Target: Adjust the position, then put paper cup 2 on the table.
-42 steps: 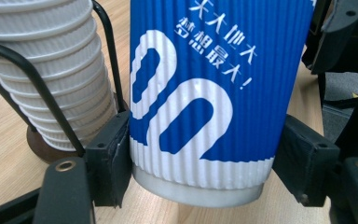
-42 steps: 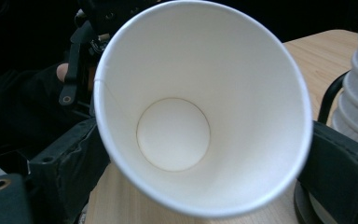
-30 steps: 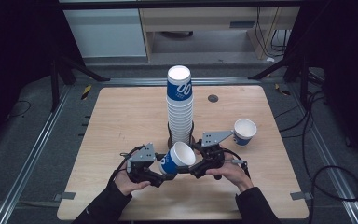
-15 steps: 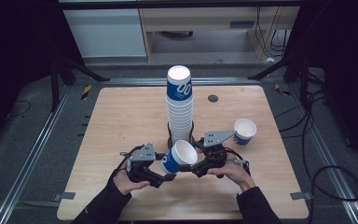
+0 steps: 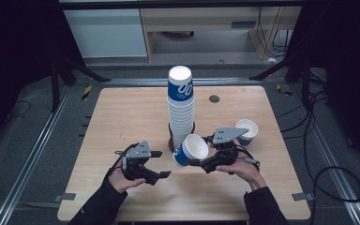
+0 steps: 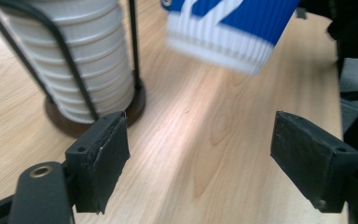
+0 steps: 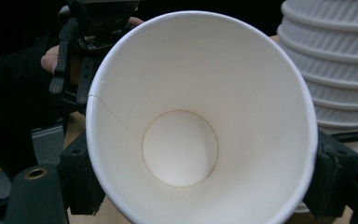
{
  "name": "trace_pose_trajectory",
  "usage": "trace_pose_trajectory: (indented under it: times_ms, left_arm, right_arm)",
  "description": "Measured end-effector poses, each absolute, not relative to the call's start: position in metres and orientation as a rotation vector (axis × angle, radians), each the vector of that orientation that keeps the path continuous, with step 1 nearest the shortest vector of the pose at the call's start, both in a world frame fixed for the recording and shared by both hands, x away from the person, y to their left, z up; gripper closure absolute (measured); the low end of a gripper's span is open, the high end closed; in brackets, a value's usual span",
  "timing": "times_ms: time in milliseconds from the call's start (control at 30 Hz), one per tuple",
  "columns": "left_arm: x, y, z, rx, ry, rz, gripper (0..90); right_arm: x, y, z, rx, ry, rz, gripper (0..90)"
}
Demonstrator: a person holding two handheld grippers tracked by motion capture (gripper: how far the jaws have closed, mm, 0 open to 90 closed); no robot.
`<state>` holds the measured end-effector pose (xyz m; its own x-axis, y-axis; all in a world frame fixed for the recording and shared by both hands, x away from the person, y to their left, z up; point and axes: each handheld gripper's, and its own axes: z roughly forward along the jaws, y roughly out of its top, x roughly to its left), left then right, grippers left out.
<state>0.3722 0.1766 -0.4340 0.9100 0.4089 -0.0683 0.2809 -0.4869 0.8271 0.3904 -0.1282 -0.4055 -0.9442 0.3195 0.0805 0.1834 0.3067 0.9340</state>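
A tall stack of blue-and-white ribbed paper cups (image 5: 180,105) stands in a black wire holder at the table's middle. In front of it, my right gripper (image 5: 201,153) is shut on a single paper cup (image 5: 191,150), which is tilted on its side. In the right gripper view the cup's white inside (image 7: 186,135) faces the camera, with a pad (image 7: 81,184) on each side of its rim. My left gripper (image 5: 163,164) stands open to the left of that cup, apart from it. Its pads (image 6: 103,161) hold nothing, and the cup's ribbed base (image 6: 228,28) hangs beyond them.
Another paper cup (image 5: 246,131) stands upright on the wooden table (image 5: 122,112), just right of my right gripper. The holder's dark round base (image 6: 98,119) sits close to the left jaw. A small dark disc (image 5: 214,98) lies behind the stack.
My left gripper has let go of the cup's base and drawn back to the left, now open. The right gripper keeps the cup and has shifted slightly right.
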Motion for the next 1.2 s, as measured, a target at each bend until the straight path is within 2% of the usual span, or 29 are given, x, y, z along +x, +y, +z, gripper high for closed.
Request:
trace_pose_trajectory:
  times_ms: [533, 1200]
  left_arm:
    - [0.386, 0.206, -0.432, 2.071, 0.706, 0.268, 17.9]
    - [0.393, 0.225, -0.430, 2.025, 0.846, 0.343, 18.3]
  right_arm:
    - [0.388, -0.157, -0.404, 0.699, 2.402, 1.400, 18.2]
    - [0.375, -0.203, -0.406, 0.986, 2.318, 1.137, 18.1]
